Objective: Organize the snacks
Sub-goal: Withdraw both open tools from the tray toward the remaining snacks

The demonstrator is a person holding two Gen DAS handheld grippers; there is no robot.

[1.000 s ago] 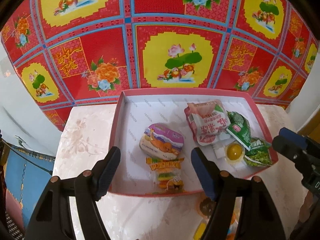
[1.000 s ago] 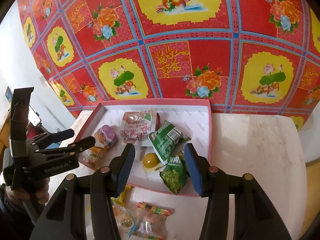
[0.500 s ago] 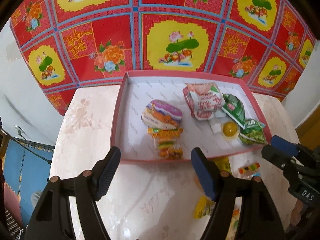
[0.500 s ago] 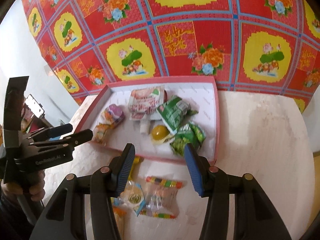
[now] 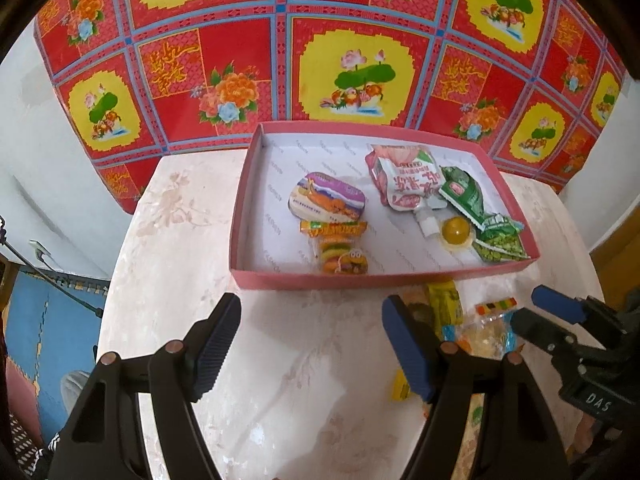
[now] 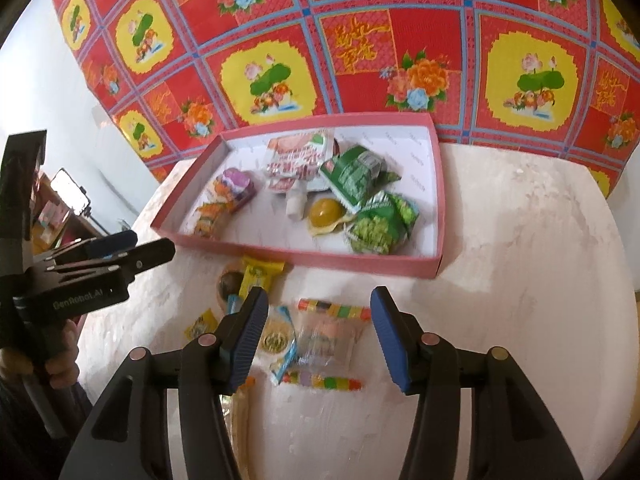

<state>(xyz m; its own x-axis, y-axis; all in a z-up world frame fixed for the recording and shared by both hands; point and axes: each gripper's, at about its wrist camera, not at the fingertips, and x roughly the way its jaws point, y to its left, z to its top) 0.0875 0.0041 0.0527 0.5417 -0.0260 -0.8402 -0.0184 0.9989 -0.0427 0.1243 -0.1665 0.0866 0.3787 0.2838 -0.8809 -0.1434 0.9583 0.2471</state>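
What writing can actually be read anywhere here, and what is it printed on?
"GenRobot.AI": side of the left gripper, seen from the right wrist.
"DAS": body of the right gripper, seen from the left wrist.
Red characters on the pink drink pouch: too blurred to read.
Yellow characters on the red cloth, print on the green snack packets: unreadable.

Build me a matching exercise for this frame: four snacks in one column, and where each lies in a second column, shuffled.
Things:
1. jelly cup
2. purple pack
3. clear candy bag
4. yellow packet

Places:
A. on the table, between the right gripper's open fingers
B. in the box, beside the green packs
C. on the table, just outside the box's near wall
D. in the box, left of the red pouch

Pairs: 1-B, 2-D, 3-A, 4-C
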